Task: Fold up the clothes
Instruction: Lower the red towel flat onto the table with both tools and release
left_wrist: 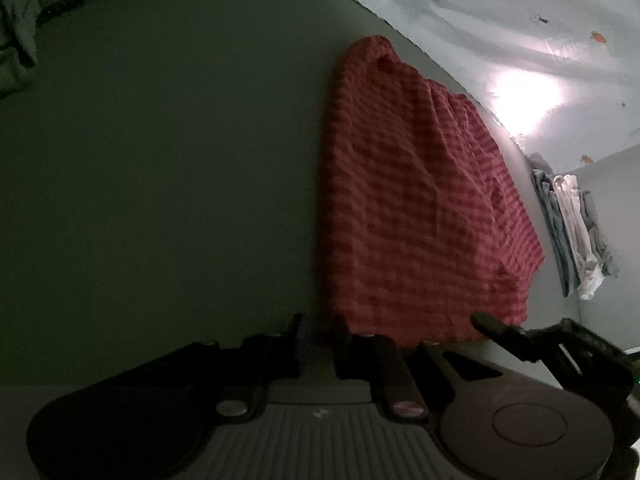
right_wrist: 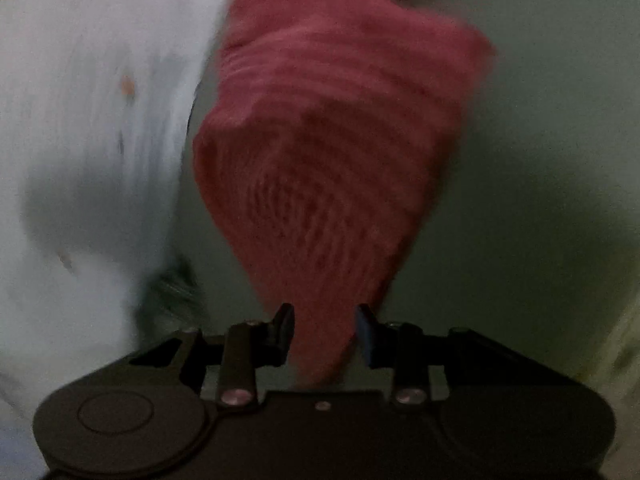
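**A:** Where's the garment?

**B:** The red striped cloth (left_wrist: 420, 208) lies on my grey-green worktop (left_wrist: 160, 200), beside the carrot-print sheet (left_wrist: 500, 20). My right gripper (right_wrist: 323, 330) has its fingers part-open around a bunched end; my left gripper (left_wrist: 320, 340) is nearly closed, seemingly empty.

**A:** Risk?

**B:** That loose hold. If I lift quickly, the end may slip free.
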`<state>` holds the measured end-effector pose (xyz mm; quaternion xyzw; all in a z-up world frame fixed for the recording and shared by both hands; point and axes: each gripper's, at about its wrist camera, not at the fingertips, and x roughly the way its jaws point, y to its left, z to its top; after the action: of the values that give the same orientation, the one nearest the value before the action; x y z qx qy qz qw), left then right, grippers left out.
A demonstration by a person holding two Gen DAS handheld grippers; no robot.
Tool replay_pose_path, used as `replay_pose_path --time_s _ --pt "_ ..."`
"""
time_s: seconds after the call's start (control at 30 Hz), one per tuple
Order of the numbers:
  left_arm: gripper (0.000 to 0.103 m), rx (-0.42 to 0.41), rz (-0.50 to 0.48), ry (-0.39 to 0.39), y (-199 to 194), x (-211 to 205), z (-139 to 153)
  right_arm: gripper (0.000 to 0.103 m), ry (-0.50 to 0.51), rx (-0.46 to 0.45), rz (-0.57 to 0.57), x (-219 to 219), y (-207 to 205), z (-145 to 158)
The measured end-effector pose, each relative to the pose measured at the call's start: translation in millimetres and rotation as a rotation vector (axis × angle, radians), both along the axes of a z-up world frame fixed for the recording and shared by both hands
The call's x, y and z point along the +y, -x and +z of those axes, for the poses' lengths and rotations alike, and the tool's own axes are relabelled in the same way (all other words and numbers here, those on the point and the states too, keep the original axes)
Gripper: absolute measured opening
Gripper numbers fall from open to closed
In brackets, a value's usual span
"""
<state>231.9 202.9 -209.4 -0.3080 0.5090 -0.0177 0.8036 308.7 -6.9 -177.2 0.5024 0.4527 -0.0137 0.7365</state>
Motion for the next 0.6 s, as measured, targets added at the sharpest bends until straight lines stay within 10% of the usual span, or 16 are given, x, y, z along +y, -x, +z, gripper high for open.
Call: replay_pose_path --time_s 0.23,0.6 --pt "0.017 0.004 0.026 -0.036 12.0 16.2 1.4 0.026 0.937 -0.189 0.448 85.2 -31.0 32.9" --pt "0.017 0.003 0.102 -0.034 27.7 45.7 2.7 0.022 0.895 -0.132 0.508 104.0 -51.7 18.2"
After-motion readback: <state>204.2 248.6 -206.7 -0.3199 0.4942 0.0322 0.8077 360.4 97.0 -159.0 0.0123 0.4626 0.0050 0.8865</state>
